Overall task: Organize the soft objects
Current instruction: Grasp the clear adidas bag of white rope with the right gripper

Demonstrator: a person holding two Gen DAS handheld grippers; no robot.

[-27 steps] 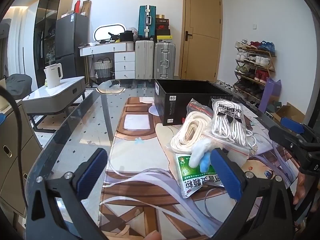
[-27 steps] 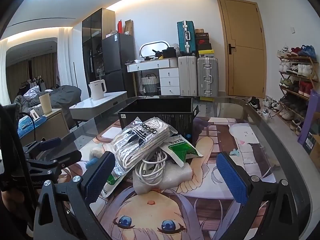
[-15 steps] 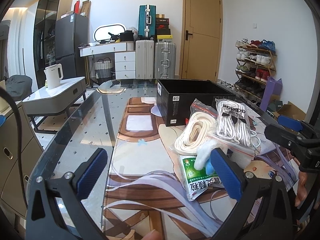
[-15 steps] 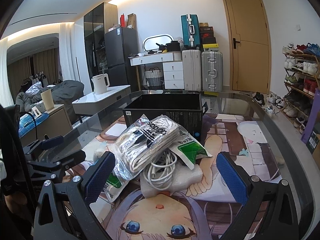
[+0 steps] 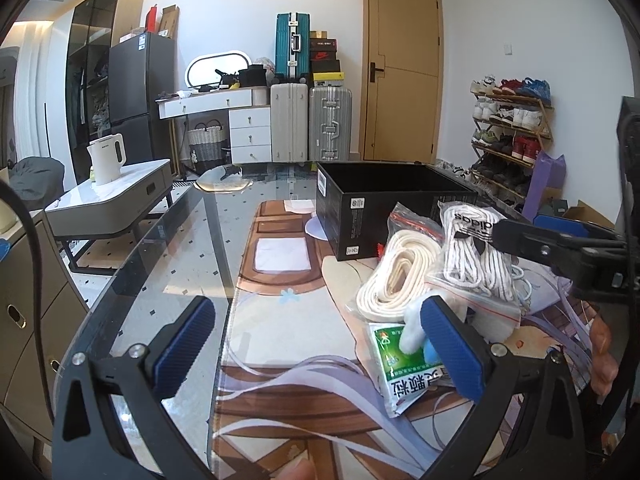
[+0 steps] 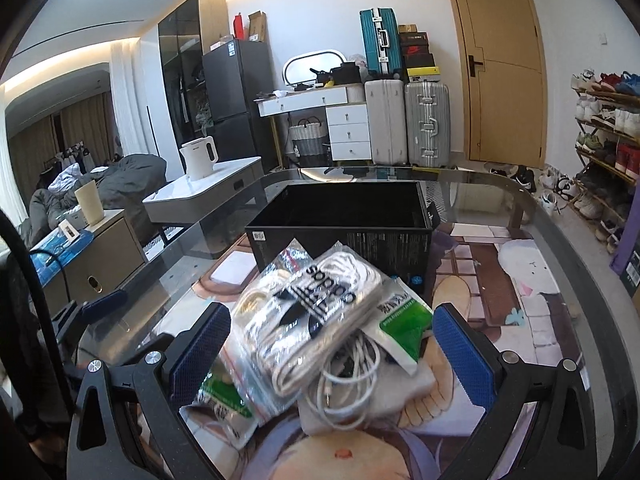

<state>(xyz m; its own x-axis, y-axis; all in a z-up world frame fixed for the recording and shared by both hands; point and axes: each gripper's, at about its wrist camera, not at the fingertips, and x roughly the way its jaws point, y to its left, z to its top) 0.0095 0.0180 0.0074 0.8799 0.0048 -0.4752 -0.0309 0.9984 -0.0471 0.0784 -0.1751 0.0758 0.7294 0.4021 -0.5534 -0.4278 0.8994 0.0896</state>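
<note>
A pile of soft goods lies on the printed mat in front of an open black box (image 6: 340, 232), which also shows in the left wrist view (image 5: 384, 208). On top is a clear bag of white laces with the adidas mark (image 6: 320, 312) (image 5: 476, 256). Beside it are a bag of cream cord (image 5: 396, 280), a white cable (image 6: 348, 384), and green sachets (image 6: 404, 324) (image 5: 404, 372). My right gripper (image 6: 332, 356) is open with the lace bag between its pads, apart from them. My left gripper (image 5: 320, 348) is open and empty, left of the pile.
The glass table (image 5: 160, 264) has a curved edge at the left and right (image 6: 568, 240). A low grey table with a white kettle (image 5: 106, 160) stands at the left. Suitcases (image 5: 310, 120), a door and a shoe rack (image 5: 512, 128) are behind.
My right gripper has moved forward and down onto the pile, so the lace bag now sits between its pads. My left gripper has drifted slightly left.
</note>
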